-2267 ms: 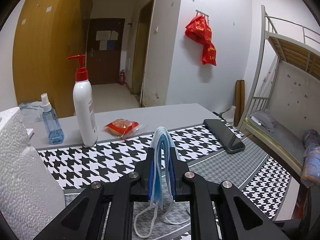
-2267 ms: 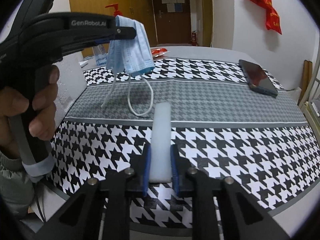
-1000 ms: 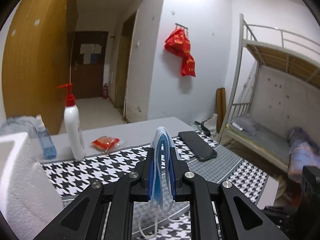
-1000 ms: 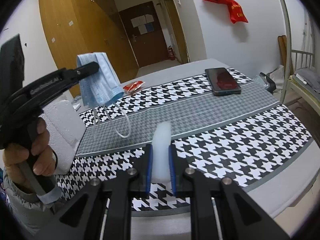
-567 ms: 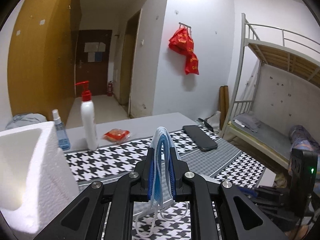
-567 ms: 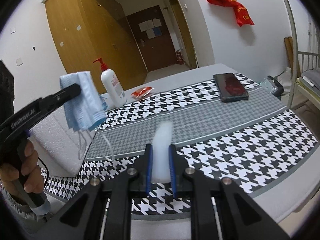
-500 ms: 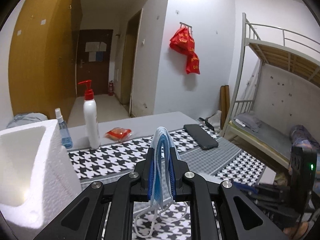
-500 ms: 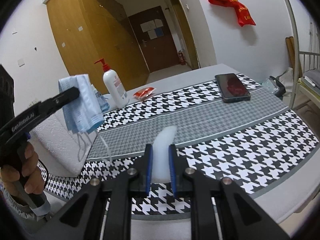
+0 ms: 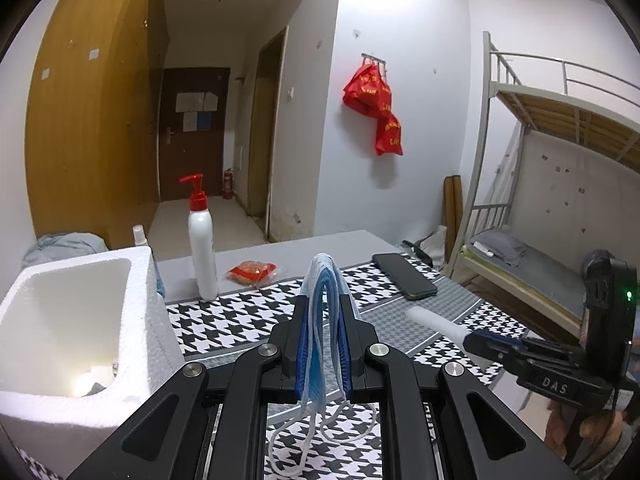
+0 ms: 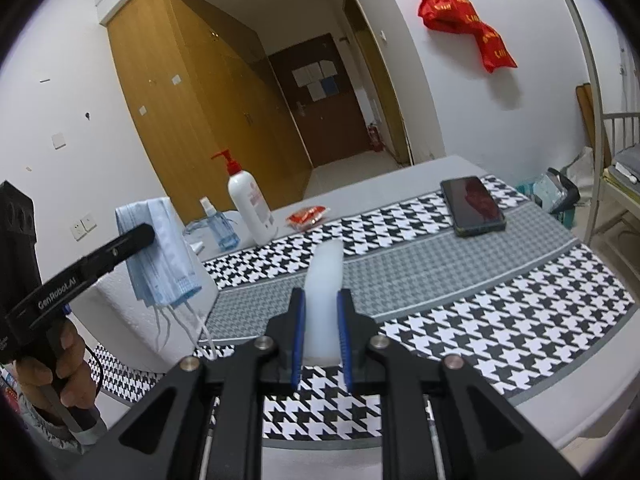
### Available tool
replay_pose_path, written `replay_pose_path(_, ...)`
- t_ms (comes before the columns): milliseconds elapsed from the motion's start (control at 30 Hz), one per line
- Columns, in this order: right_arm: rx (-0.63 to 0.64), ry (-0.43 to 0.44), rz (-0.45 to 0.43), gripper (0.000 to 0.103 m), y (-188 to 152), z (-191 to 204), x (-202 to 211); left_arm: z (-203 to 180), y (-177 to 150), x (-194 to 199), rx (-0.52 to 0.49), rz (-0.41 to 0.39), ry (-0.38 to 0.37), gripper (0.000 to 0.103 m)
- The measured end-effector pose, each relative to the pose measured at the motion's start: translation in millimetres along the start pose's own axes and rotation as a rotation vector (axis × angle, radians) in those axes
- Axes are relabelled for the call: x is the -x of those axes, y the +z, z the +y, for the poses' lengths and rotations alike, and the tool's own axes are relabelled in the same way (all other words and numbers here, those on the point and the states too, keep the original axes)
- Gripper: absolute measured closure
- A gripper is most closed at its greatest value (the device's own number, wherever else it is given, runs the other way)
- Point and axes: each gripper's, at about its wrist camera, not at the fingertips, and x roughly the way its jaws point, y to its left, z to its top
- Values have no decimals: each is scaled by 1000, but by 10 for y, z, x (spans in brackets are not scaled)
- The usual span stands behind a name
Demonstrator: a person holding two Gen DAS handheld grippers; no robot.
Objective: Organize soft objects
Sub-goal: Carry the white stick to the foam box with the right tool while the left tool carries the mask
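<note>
Houndstooth cloth point(image 10: 460, 320) covers the grey table point(image 10: 400, 184) near a bunk bed point(image 9: 552, 184).

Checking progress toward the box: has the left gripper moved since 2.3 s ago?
Yes. The left gripper, clamping the face mask, rose and drew back; the foam box opening now shows below it.

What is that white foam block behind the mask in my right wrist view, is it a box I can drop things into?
Observer: Yes. The left wrist view shows the foam box is hollow and open on top, with a small dark item at its bottom.
Operator: Is the mask over the opening?
Observer: No. The mask, clamped in the left gripper, hangs over the houndstooth cloth, right of the box.
Operator: And my foam piece?
Observer: From that side, the white foam piece juts forward out of the right gripper, off to the mask's right.
</note>
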Motion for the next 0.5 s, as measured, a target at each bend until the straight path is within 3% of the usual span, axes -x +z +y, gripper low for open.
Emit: replay_pose_path(500,35,12,-95,84,57,237,373,-38,-42,459,-36,-49,-17,89)
